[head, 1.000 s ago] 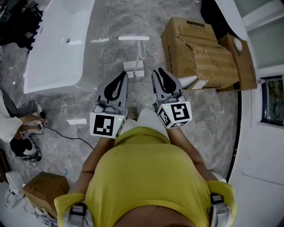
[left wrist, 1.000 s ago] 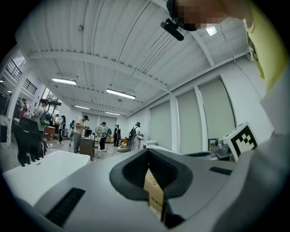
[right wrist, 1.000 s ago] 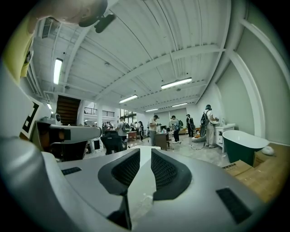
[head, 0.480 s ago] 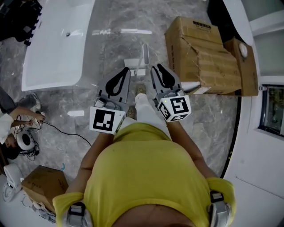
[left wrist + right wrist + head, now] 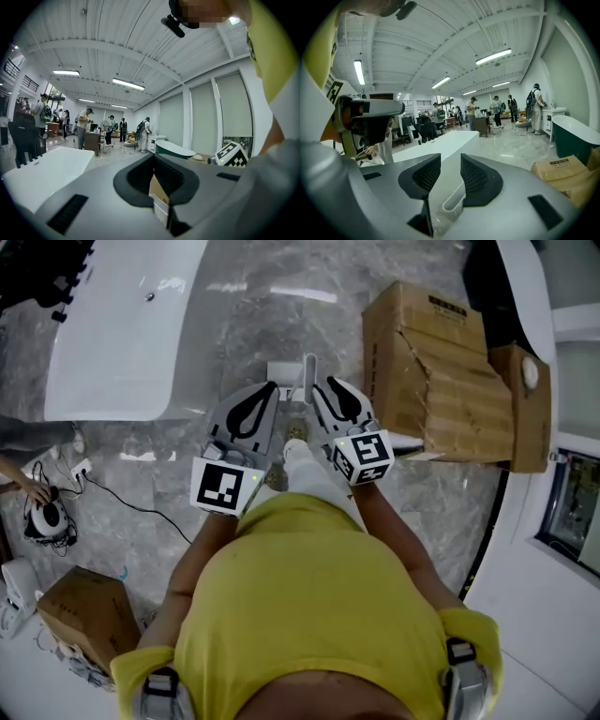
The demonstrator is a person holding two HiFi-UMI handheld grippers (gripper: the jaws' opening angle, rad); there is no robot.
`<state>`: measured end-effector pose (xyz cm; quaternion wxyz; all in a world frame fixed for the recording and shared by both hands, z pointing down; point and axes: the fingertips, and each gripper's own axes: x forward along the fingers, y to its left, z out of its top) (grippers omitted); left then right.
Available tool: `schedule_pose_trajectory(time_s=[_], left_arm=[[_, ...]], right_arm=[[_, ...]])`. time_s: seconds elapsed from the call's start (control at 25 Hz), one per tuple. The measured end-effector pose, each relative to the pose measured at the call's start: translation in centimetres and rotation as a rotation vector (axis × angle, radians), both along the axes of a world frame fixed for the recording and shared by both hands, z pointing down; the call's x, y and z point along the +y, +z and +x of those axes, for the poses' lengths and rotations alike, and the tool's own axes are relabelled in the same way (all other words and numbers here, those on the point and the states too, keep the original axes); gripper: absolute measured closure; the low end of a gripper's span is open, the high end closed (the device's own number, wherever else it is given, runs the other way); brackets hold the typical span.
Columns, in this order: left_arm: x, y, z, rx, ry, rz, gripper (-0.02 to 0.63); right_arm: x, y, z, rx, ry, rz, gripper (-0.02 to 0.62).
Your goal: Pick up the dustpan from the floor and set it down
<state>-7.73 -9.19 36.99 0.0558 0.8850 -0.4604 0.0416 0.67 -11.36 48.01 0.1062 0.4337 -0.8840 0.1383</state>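
Observation:
The white dustpan (image 5: 284, 376) lies on the grey marble floor, its long handle (image 5: 308, 379) standing up from it. Both grippers reach toward it from either side of the person's legs. My left gripper (image 5: 272, 387) has its tips together and nothing in them; the left gripper view (image 5: 153, 157) shows only a cardboard box through the slot behind the tips. My right gripper (image 5: 328, 382) is just right of the handle, its jaws opening. In the right gripper view (image 5: 450, 161) the handle (image 5: 453, 202) shows low in the gap, and the pads are not pressing on it.
A white bathtub (image 5: 122, 324) stands at the upper left and stacked cardboard boxes (image 5: 436, 371) at the right, close to the right gripper. A smaller box (image 5: 89, 615) sits lower left beside a cable and someone's hand (image 5: 37, 493). People stand far back in the hall (image 5: 494, 112).
Both grippers have moved forward and down to the dustpan, which now sits at their tips. The right gripper's jaws stand wider apart than before.

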Motion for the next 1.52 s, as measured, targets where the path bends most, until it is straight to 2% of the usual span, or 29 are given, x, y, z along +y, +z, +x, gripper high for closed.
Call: schedule_pose_trajectory(time_s=[0.36, 0.52, 0.8, 0.96, 1.08, 1.32, 1.52], left_arm=[[-4.8, 3.2, 1.5, -0.034, -0.056, -0.073, 0.604], [-6.4, 5.0, 1.8, -0.056, -0.091, -0.106, 0.604], [-7.7, 7.0, 2.2, -0.088, -0.116, -0.153, 0.604], [-7.8, 7.4, 2.3, -0.092, -0.111, -0.168, 0.604], [-8.3, 7.6, 2.2, -0.088, -0.102, -0.176, 0.604], [-8.8, 8.4, 2.3, -0.093, -0.059, -0.205, 0.604], [-9.2, 8.9, 1.9, -0.091, -0.031, -0.223, 0.604]], right_arm=[[-3.6, 6.2, 0.6, 0.026, -0.166, -0.164, 0.417], [-4.3, 8.6, 0.6, -0.014, -0.236, -0.267, 0.397], [-3.0, 12.0, -0.7, -0.184, -0.364, -0.524, 0.324], [-2.1, 12.7, -1.7, -0.378, -0.384, -0.705, 0.314], [-2.2, 12.7, -2.5, -0.497, -0.379, -0.792, 0.314], [-2.2, 13.3, -3.2, -0.581, -0.363, -0.865, 0.360], [-3.0, 12.6, -3.6, -0.655, -0.338, -0.852, 0.455]])
